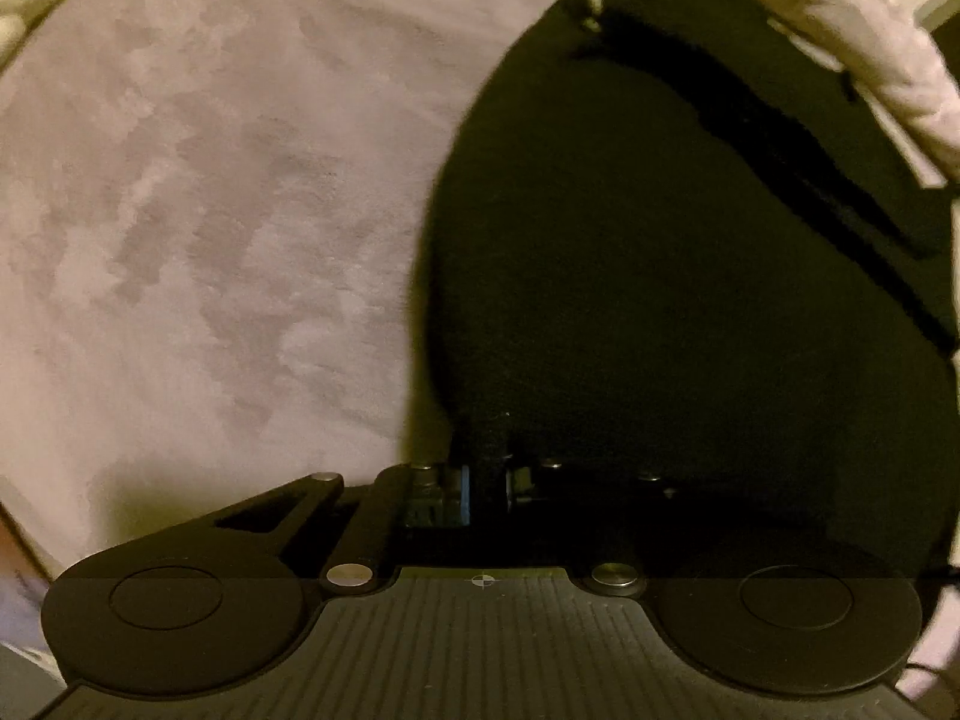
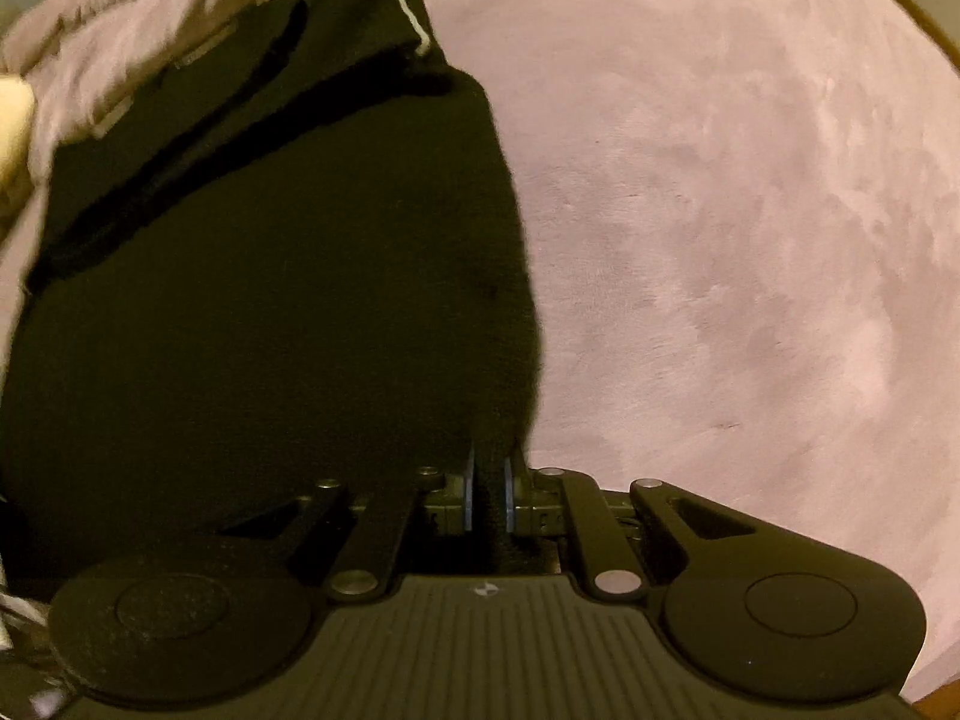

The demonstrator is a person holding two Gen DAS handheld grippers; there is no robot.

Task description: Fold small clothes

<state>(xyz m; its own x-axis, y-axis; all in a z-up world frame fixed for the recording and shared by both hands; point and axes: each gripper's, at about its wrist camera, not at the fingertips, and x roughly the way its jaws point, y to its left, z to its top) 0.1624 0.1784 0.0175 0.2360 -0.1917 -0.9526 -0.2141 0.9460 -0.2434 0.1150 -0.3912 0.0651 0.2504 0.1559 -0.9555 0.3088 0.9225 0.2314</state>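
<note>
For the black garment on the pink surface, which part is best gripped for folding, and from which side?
Grip the black garment at its near edge, one corner per gripper, coming steeply from above. It lies flat on the pink surface, so only an edge offers a pinchable fold. The right gripper is shut on the edge beside the bare surface; the left gripper looks shut on the opposite edge, though darkness obscures it.

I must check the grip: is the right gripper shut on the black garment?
Shut on it: a strip of the black garment runs between the right gripper pads.
</note>
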